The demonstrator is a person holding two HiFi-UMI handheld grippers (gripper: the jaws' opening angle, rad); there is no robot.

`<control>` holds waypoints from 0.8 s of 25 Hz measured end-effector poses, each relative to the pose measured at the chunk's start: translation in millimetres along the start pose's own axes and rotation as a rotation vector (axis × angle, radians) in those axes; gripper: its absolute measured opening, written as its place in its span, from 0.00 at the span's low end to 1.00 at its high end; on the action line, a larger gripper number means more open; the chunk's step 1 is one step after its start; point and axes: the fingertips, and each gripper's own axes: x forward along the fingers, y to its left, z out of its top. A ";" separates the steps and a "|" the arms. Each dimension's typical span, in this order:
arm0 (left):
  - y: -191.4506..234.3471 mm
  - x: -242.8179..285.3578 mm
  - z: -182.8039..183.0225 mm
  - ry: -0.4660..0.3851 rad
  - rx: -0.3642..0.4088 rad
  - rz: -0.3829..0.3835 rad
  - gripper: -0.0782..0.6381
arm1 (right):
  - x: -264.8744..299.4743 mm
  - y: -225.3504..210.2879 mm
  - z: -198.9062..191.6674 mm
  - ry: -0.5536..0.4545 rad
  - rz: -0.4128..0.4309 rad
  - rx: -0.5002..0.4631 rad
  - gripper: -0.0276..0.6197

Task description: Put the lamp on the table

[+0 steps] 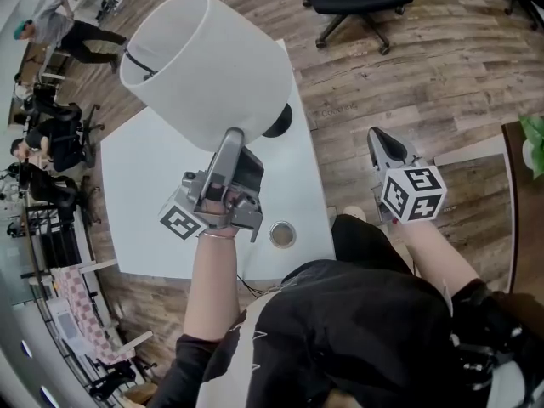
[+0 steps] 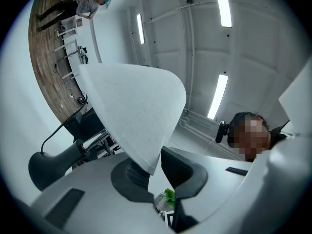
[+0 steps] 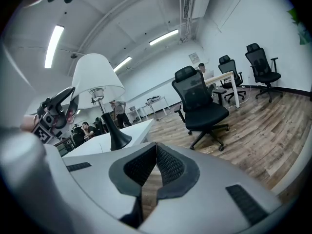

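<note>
Firstly, left claw (image 2: 155, 172): jaws narrow, pads pinching the lower rim of the lamp (image 1: 204, 66) at its white shade (image 2: 136, 111).
- Lamp: black flared base (image 3: 119, 140) standing on the white counter (image 1: 144, 219), near its far edge; stem upright.
- Left marker cube (image 1: 180, 221): black-and-white square pattern, no lettering.
- Right claw (image 3: 155, 167): jaws together, nothing between the pads; held beside the counter, above the wooden floor (image 1: 442, 66), well apart from the lamp.
- Right marker cube (image 1: 412, 194): square patterns only.
- Floor print (image 1: 336, 109): faint, too small to read.
- Round metal grommet (image 1: 281, 234): set in the counter's near edge.
- Black office chair (image 3: 200, 101): beyond the counter.
</note>
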 end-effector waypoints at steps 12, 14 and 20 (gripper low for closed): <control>0.8 -0.3 1.3 -0.008 0.000 0.000 0.17 | 1.9 4.2 2.9 0.021 0.016 -0.006 0.07; 2.6 -2.6 2.0 -0.007 0.009 0.005 0.17 | 3.1 4.9 3.4 0.023 0.018 -0.008 0.07; 4.9 -5.1 0.8 -0.002 0.019 0.007 0.17 | 8.7 6.1 3.3 0.031 0.027 -0.017 0.07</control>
